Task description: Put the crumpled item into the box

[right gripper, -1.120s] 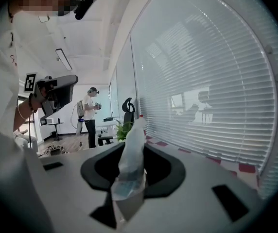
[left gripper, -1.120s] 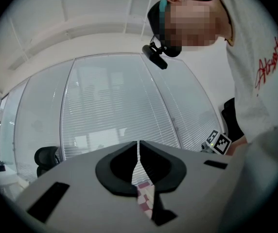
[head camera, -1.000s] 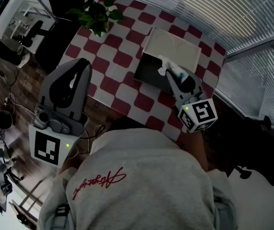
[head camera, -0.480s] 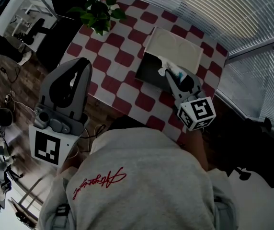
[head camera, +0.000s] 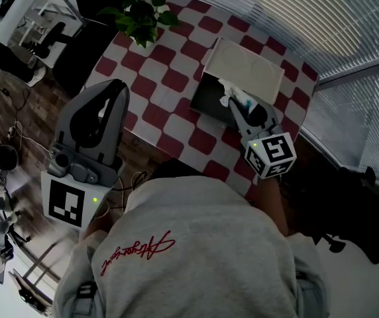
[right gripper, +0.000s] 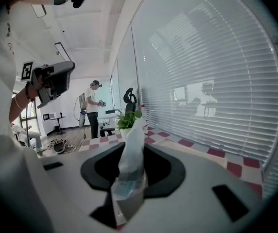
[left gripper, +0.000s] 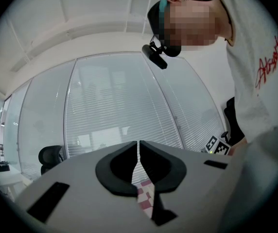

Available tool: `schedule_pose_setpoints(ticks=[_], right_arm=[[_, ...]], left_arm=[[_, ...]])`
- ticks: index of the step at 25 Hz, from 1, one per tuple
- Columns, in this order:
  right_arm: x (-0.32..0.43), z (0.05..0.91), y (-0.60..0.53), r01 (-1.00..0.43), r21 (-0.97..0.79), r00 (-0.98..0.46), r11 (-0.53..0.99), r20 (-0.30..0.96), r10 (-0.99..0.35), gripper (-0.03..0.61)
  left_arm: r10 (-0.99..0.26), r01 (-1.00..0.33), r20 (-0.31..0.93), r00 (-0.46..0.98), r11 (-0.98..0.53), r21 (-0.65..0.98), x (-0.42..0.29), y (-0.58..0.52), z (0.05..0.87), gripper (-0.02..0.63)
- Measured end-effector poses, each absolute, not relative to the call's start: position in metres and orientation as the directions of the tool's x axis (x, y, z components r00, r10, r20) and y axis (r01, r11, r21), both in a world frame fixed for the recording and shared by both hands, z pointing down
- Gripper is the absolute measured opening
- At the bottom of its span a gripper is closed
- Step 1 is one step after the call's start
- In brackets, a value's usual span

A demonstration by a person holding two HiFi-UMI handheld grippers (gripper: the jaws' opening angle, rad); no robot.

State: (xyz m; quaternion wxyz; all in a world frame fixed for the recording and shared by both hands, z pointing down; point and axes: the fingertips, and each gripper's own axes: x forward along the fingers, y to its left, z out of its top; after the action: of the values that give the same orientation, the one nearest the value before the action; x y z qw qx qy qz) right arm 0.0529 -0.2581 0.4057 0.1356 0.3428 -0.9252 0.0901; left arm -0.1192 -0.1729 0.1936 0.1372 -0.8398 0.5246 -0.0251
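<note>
Crumpled item (right gripper: 130,147): white, thin, partly see-through wad with a bluish patch low down. Can't tell if it is film or tissue. It stands up between the fingers of the right gripper (head camera: 238,108), which are part-closed and pinch it at its lower, bunched part. The upper end pokes out free above them.

Location: in the head view the wad hangs over the near-right edge of the box (head camera: 206,99), above its dark open inside. It is not yet in the box. The white lid (head camera: 246,65) is folded back on the far side.

Handling (judgement): very light, soft and springy, not fragile. The bunched middle is the best hold, since a loose edge would likely pull out or unfold. It may cling to a finger on release, so it is best let go low inside the opening.

Left gripper (left gripper: 138,147): fingers nearly together with only a slit between, nothing in them. It is held off the near-left edge of the tabletop (head camera: 169,78), well apart from the box.

Also present: a potted plant (head camera: 142,15) at the far-left corner.
</note>
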Motion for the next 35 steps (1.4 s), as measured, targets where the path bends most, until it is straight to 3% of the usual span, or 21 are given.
schedule_pose_setpoints(ticks=[35], right_arm=[[0.046, 0.457, -0.263, -0.662, -0.063, -0.687, 0.746, 0.449, -0.572, 0.118]], left_arm=[[-0.904, -0.886, -0.094, 0.417, -0.382, -0.262, -0.133, -0.166, 0.193, 0.026]])
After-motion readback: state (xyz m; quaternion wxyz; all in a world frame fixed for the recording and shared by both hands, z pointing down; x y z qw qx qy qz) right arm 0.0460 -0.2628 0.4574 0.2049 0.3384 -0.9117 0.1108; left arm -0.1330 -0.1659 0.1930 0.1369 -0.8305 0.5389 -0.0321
